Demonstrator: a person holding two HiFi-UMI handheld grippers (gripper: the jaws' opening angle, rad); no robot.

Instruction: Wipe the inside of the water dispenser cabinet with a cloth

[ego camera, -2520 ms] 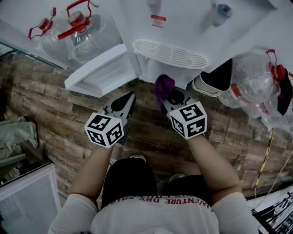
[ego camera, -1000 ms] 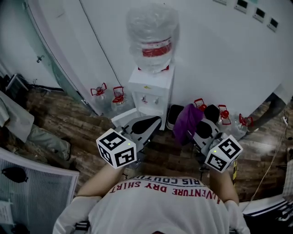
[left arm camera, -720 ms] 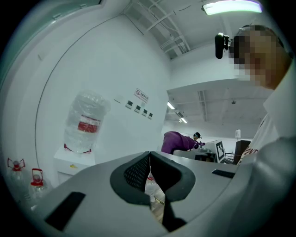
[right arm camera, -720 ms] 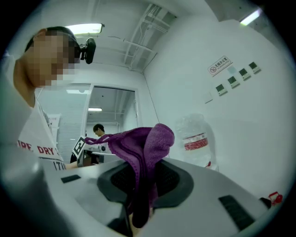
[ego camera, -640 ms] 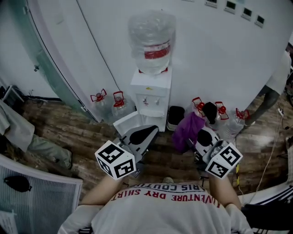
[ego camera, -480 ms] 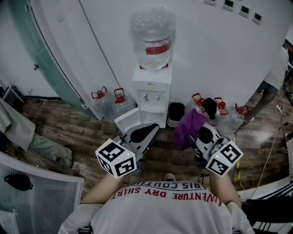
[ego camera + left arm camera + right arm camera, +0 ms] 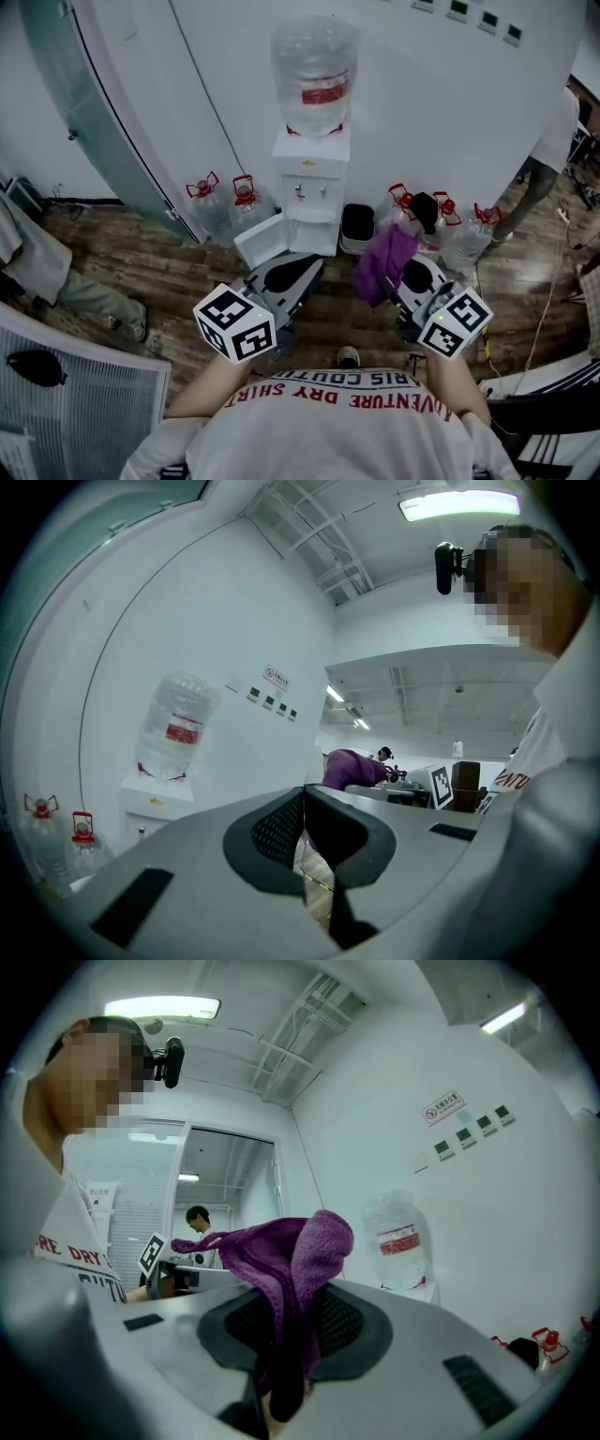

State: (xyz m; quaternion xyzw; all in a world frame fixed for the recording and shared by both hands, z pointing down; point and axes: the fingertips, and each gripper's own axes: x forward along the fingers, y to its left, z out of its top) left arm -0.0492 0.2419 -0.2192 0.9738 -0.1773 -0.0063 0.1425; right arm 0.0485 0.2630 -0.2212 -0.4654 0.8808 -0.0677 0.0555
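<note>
Wooden flooring is meeting a curved white wall, where the water dispenser (image 7: pixel 310 178) is standing with its cabinet door (image 7: pixel 260 242) hanging open, well apart from the person. The right claw (image 7: pixel 286 1330) is clamping the purple cloth (image 7: pixel 300 1251), which is bunching up above the jaws. The left claw (image 7: pixel 305 822) is sitting closed with nothing in it. Wiping well is probably going to mean crouching close, pushing the bunched cloth right inside the cabinet (image 7: pixel 317 234), and bracing the door with the empty claw.
</note>
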